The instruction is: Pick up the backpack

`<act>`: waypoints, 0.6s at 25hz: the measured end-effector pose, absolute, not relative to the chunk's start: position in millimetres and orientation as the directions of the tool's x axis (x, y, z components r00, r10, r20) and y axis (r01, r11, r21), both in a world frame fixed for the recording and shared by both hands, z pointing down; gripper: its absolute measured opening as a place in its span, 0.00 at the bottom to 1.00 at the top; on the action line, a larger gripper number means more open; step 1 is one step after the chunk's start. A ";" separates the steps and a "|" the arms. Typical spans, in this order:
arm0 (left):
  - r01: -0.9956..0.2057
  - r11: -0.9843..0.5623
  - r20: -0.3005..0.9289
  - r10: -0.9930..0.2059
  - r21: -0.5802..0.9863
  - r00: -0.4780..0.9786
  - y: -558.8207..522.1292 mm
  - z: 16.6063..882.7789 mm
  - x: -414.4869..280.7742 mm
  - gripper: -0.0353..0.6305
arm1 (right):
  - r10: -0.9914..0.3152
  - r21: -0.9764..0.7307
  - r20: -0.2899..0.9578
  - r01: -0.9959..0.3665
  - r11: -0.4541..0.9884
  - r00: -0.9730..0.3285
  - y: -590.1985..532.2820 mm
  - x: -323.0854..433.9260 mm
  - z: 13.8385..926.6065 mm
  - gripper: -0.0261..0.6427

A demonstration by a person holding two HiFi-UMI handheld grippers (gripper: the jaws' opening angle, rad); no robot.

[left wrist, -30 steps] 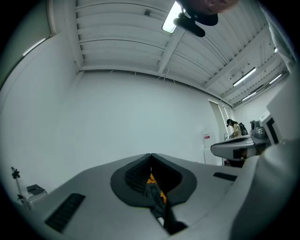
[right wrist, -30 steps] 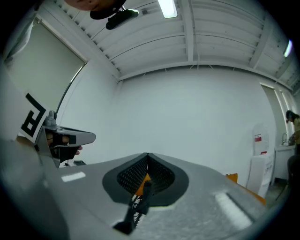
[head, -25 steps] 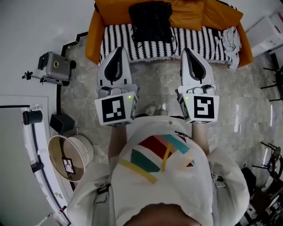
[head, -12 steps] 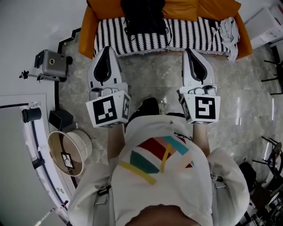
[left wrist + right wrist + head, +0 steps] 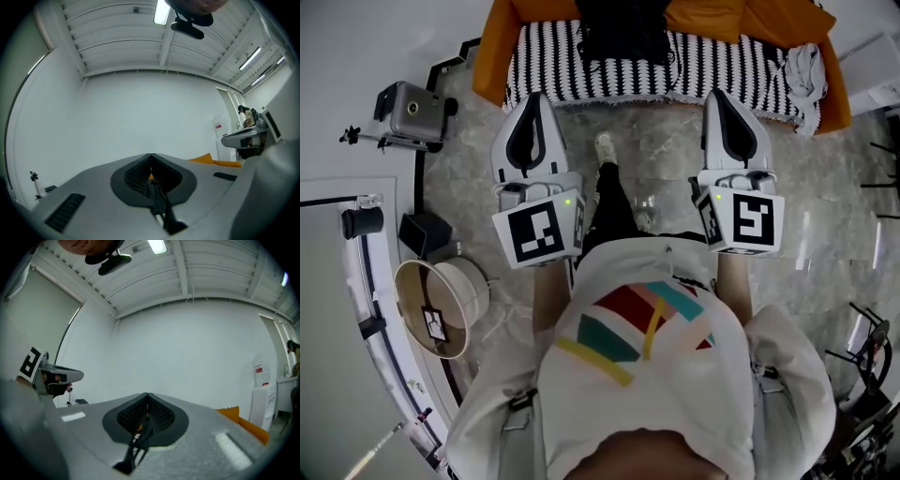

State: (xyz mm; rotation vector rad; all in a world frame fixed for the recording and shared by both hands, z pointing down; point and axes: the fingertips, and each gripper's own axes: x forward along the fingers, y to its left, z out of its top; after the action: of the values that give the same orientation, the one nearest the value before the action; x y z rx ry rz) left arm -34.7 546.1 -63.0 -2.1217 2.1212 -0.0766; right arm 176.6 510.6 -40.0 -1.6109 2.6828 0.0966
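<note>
A black backpack (image 5: pixel 623 33) lies on the black-and-white striped cover (image 5: pixel 553 70) of an orange sofa (image 5: pixel 492 56) at the top of the head view. My left gripper (image 5: pixel 532 101) and my right gripper (image 5: pixel 719 98) are held level in front of my chest, both pointing toward the sofa and both short of the backpack. Each is shut with nothing between its jaws. In the left gripper view (image 5: pixel 150 155) and the right gripper view (image 5: pixel 147 394) the closed jaw tips stand against a white wall, with a strip of orange sofa (image 5: pixel 243 425) low at the right.
A silver camera on a tripod (image 5: pixel 408 112) stands left of the sofa. A round drum-like tub (image 5: pixel 441 305) and a black box (image 5: pixel 427 234) sit on the floor at lower left. Crumpled white cloth (image 5: pixel 804 70) lies at the sofa's right end. My leg and shoe (image 5: pixel 605 150) step onto the marble floor.
The sofa and backpack have slid toward the top edge of the head view as I walk closer. My foot has come forward between the grippers. Both grippers stay shut.
</note>
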 end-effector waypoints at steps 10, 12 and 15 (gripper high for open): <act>-1.000 0.006 -0.083 -0.997 -0.012 -0.005 448.6 -43.9 -101.9 0.08 | -0.869 0.173 -0.006 -0.856 0.487 -0.495 433.6 118.8 -34.1 0.05; -1.000 -0.011 -0.089 -0.996 -0.016 0.012 419.4 -47.5 -105.8 0.07 | -0.881 0.171 -0.001 -0.868 0.466 -0.473 403.2 116.6 -33.2 0.05; -0.999 -0.039 -0.086 -0.995 -0.022 0.041 364.0 -46.9 -119.6 0.08 | -0.893 0.154 0.001 -0.882 0.445 -0.450 351.6 102.6 -32.1 0.05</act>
State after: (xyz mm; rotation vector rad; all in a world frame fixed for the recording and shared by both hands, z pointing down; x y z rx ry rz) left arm -119.6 364.0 -46.9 -2.2100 2.1237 0.0713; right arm 102.6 351.6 -32.1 -1.6866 2.7388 0.2115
